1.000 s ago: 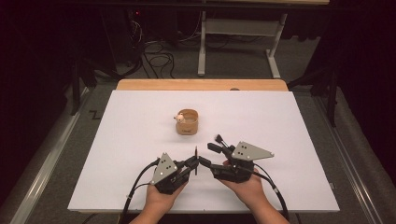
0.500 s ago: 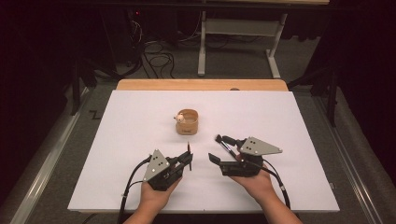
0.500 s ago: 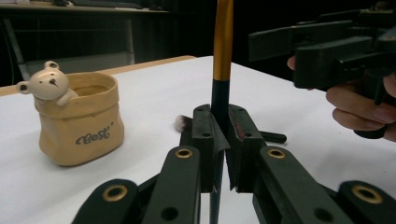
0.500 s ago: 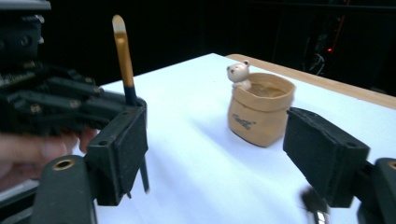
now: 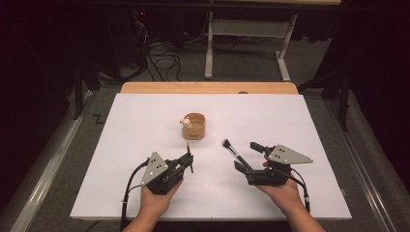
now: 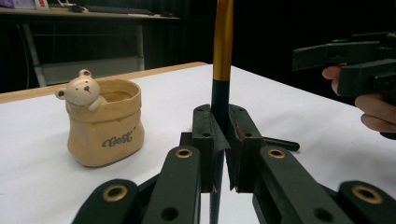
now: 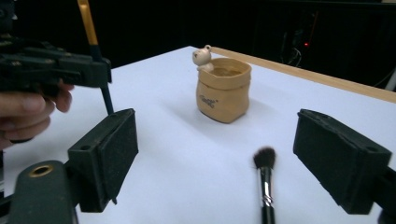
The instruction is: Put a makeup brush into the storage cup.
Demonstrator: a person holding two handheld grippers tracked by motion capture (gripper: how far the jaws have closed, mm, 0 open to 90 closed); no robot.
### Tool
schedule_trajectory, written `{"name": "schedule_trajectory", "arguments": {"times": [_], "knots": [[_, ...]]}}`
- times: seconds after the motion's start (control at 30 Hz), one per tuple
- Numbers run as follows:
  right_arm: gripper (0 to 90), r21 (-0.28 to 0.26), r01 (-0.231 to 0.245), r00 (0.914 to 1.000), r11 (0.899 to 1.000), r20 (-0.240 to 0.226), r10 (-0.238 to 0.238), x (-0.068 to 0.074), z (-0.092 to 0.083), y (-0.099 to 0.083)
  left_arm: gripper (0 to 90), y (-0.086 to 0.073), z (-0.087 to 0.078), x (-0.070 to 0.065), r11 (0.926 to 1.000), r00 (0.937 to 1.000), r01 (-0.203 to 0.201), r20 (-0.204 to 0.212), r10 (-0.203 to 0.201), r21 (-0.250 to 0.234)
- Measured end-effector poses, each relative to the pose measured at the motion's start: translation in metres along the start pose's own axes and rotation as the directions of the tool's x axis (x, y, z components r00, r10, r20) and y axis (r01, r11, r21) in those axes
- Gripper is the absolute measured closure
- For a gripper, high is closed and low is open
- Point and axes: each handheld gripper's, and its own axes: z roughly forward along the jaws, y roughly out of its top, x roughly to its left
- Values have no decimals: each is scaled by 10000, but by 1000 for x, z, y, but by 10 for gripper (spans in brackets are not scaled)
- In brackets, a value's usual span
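The left gripper (image 5: 186, 161) clamps a gold-handled brush (image 6: 222, 51) upright, ready for the bear pot (image 5: 194, 126) just ahead, while the right gripper (image 5: 246, 155), its jaws just opening, stands around a makeup brush (image 7: 265, 179) lying on the table (image 5: 300, 125).

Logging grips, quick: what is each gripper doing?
Left gripper: closed on a brush handle.
Right gripper: open, just been opening; a makeup brush lies between its fingers.

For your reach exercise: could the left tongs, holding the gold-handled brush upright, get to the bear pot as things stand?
Probably yes. The left tongs grip the brush, and bare white table lies between them and the bear pot. The loose black brush lies off to the side.
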Motion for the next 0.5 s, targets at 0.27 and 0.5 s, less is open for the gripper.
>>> {"name": "schedule_trajectory", "arguments": {"times": [0.27,0.5], "knots": [[63,76,-220,9997,9997,95,219,-8,-12,-10,830,2,-3,5,10000,9999,-42,-159,41,-32],[3,11,-265,9992,9996,308,265,-11,-15,-20,831,4,-6,11,9999,9993,-4,-363,0,-121]]}}
